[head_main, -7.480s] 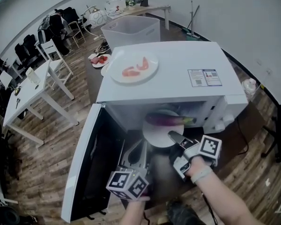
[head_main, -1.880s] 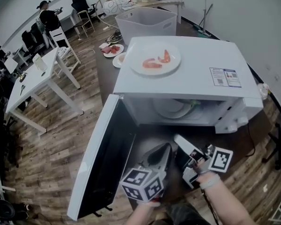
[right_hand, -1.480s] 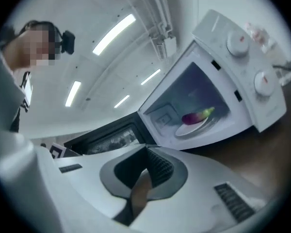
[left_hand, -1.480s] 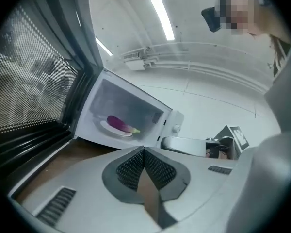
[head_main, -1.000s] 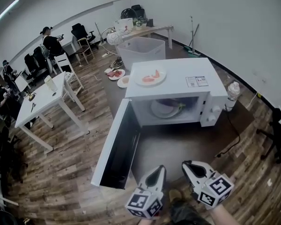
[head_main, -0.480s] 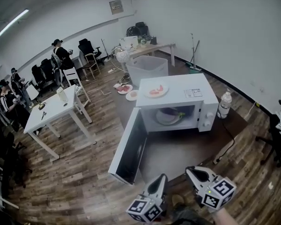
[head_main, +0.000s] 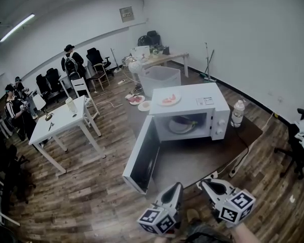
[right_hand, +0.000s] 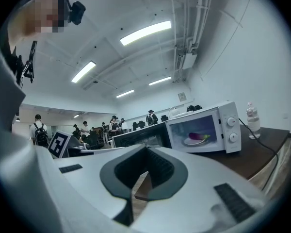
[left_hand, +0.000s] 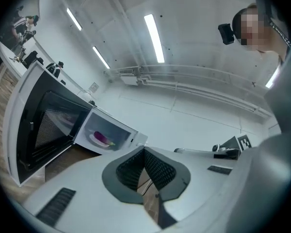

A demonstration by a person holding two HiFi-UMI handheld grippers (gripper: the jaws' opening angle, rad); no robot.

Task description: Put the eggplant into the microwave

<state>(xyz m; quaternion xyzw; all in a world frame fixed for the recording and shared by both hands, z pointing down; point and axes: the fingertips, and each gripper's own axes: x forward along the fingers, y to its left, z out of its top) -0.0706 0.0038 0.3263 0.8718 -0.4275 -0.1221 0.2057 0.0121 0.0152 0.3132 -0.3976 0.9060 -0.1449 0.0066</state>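
Observation:
The purple eggplant (head_main: 185, 120) lies on a white plate inside the white microwave (head_main: 192, 101), whose door (head_main: 142, 155) hangs wide open to the left. Both grippers are far back from it at the bottom of the head view. My left gripper (head_main: 178, 185) is shut with nothing between its pads, and so is my right gripper (head_main: 202, 182). The left gripper view shows the eggplant (left_hand: 103, 138) small in the lit cavity beyond the left gripper (left_hand: 144, 150). In the right gripper view the eggplant (right_hand: 200, 136) sits beyond the right gripper (right_hand: 146, 148).
A plate of pink food (head_main: 168, 99) rests on top of the microwave. A water bottle (head_main: 237, 113) stands to its right on the dark table (head_main: 192, 158). A clear bin (head_main: 161, 78) is behind, a white table (head_main: 61, 125) and several people to the left.
The view and both grippers have drawn back and upward from the microwave, which now looks smaller. The eggplant stays inside on its plate, and the door stays open.

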